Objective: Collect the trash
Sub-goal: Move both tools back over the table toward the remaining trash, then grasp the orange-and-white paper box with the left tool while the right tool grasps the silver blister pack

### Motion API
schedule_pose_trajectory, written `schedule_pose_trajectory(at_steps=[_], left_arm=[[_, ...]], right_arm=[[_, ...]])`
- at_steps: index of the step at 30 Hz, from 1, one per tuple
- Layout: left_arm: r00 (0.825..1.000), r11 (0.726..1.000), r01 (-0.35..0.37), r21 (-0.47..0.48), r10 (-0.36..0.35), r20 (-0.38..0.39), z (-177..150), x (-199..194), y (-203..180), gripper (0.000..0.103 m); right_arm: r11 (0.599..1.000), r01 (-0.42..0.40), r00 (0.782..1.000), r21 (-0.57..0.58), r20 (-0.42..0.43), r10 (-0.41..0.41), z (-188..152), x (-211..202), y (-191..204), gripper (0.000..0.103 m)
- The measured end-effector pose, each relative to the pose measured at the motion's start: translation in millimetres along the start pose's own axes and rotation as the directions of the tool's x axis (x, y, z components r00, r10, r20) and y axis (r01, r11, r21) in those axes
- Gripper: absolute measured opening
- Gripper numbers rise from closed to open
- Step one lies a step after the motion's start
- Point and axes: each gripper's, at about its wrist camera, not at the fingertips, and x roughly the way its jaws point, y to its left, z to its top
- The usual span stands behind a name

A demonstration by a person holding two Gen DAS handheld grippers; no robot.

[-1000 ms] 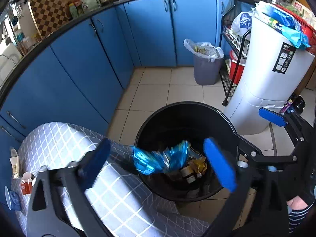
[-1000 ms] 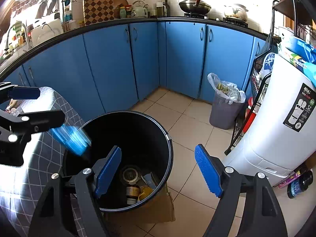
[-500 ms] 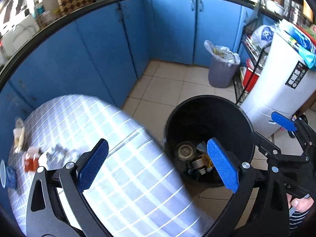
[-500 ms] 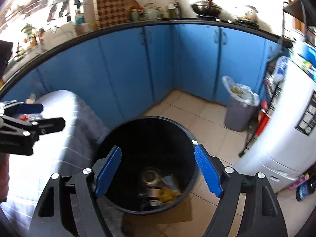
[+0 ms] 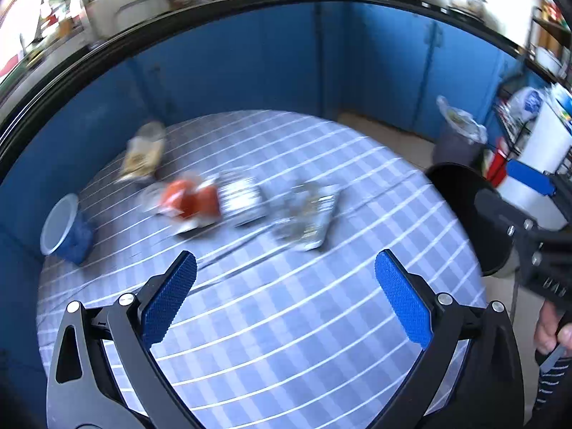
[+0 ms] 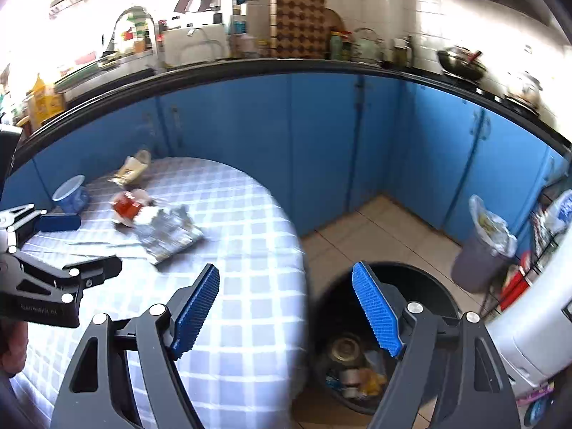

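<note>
A round table (image 5: 286, 321) wears a blue checked cloth. On it lie a blue cup (image 5: 62, 230), a red carton (image 5: 189, 202), crumpled foil wrappers (image 5: 307, 218) and a tan packet (image 5: 143, 155)

My left gripper (image 5: 286, 293) sits low centre of its frame, over the table (image 5: 286, 339). Trash in a row across the table's upper half: cup (image 5: 60, 225) far left, packet (image 5: 143, 153) upper left, carton (image 5: 189, 202) then foil wrapper (image 5: 307, 214) toward centre. Bin (image 5: 464, 214) at right edge, off the table. Right view: my right gripper (image 6: 286, 311) straddles table edge and bin (image 6: 422, 286); cabinets (image 6: 321, 136) behind; small lined bin (image 6: 482, 246) far right.
</note>
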Motion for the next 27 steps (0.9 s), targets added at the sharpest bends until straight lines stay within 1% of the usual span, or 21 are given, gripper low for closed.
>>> schedule_pose_trajectory(at_steps=[4, 7, 10, 13, 17, 21, 24, 27], left_arm=[[0.999, 0.996, -0.032, -0.082, 0.032, 0.008, -9.8, -7.8, 48.1, 0.099], [0.999, 0.99, -0.032, -0.141, 0.034, 0.009, -15.3, -8.1, 78.0, 0.099], [0.999, 0.985, -0.04, -0.166, 0.04, 0.001, -19.1, -2.4, 97.5, 0.099], [0.999, 0.982, -0.037, -0.188, 0.035, -0.012, -22.2, 5.0, 112.9, 0.099], [0.999, 0.979, -0.042, -0.201, 0.04, -0.016, -26.8, 11.7, 126.4, 0.099], [0.999, 0.977, -0.039, -0.212, 0.035, -0.022, -27.6, 20.4, 137.5, 0.099], [0.999, 0.976, -0.034, -0.214, 0.029, -0.029, -27.1, 26.7, 140.7, 0.099], [0.999, 0.977, -0.029, -0.209, 0.023, -0.032, -27.1, 32.3, 142.2, 0.099]], right_arm=[[0.999, -0.036, 0.999, -0.032, -0.005, 0.036, 14.7, 14.8, 36.3, 0.075], [0.997, -0.065, 0.998, -0.046, -0.028, 0.064, 20.5, 30.3, 60.3, 0.075], [0.993, -0.094, 0.994, -0.068, -0.065, 0.09, 23.7, 47.4, 82.6, 0.075], [0.989, -0.111, 0.99, -0.101, -0.093, 0.102, 24.1, 63.2, 99.8, 0.075], [0.985, -0.128, 0.984, -0.114, -0.135, 0.113, 25.6, 85.9, 115.9, 0.075], [0.986, -0.119, 0.981, -0.12, -0.169, 0.098, 26.5, 103.5, 124.5, 0.075], [0.991, -0.09, 0.978, -0.1, -0.197, 0.069, 25.9, 115.7, 123.8, 0.075], [0.994, -0.09, 0.97, -0.055, -0.232, 0.075, 23.6, 126.8, 119.7, 0.076]])
